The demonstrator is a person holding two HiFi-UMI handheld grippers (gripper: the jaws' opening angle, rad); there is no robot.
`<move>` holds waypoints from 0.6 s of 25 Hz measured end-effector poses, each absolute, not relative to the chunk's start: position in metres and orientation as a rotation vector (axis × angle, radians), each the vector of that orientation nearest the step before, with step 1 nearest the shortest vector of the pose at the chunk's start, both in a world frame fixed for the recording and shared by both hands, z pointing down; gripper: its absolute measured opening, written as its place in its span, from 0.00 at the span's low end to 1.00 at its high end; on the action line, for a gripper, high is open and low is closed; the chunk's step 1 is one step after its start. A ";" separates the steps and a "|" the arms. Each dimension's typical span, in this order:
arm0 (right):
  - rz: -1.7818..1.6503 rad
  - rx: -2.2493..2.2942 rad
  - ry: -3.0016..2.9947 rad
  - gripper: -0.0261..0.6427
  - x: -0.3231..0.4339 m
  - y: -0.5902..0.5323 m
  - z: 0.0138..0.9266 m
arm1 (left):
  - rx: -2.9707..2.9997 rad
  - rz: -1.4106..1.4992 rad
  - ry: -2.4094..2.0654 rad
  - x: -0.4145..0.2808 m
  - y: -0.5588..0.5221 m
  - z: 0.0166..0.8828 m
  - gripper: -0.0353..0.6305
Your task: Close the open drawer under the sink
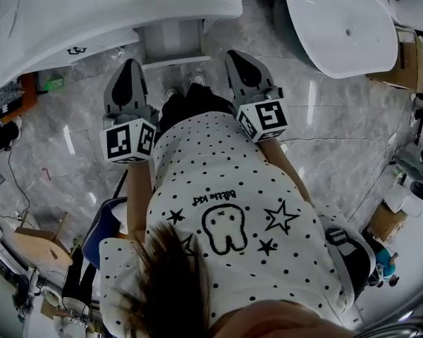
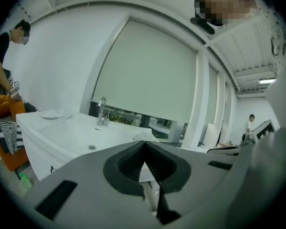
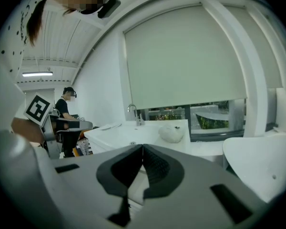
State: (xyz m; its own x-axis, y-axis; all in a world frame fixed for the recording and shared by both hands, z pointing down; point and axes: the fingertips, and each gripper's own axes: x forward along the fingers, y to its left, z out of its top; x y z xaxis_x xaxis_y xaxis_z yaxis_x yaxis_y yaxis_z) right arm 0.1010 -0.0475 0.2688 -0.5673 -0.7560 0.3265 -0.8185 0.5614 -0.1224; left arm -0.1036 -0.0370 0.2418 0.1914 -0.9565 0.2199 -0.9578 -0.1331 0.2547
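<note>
Head camera: sits above the person and faces steeply down. Hair and dotted shirt lie close under the lens and fill the lower frame. The left gripper and right gripper are mid-frame, the sink at the top edge, and the floor well below.

Left gripper camera: rides just behind its own jaws and looks along them. It sits a little above the sink rim and faces the faucet and blind.

Right gripper camera: same mount. It views the sink from further right, with a second basin near at the right edge.

Overlap: the sink is in all three views. Faucet and blind are in both gripper views. The second basin also shows in the head view. The left gripper's marker cube shows at the left of the right gripper view.
</note>
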 end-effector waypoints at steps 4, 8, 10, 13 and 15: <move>0.381 1.295 -2.564 0.06 0.102 -0.050 0.271 | 2.112 0.003 -1.831 -0.110 -0.038 0.243 0.06; 0.377 1.276 -2.570 0.06 0.102 -0.051 0.272 | 2.116 0.019 -1.850 -0.111 -0.040 0.241 0.06; 0.385 1.272 -2.568 0.06 0.102 -0.052 0.271 | 2.125 0.017 -1.843 -0.109 -0.042 0.238 0.06; 0.395 1.254 -2.570 0.06 0.101 -0.053 0.272 | 2.143 0.014 -1.822 -0.104 -0.046 0.235 0.06; 0.394 1.247 -2.580 0.06 0.099 -0.053 0.272 | 2.153 0.018 -1.811 -0.100 -0.049 0.235 0.06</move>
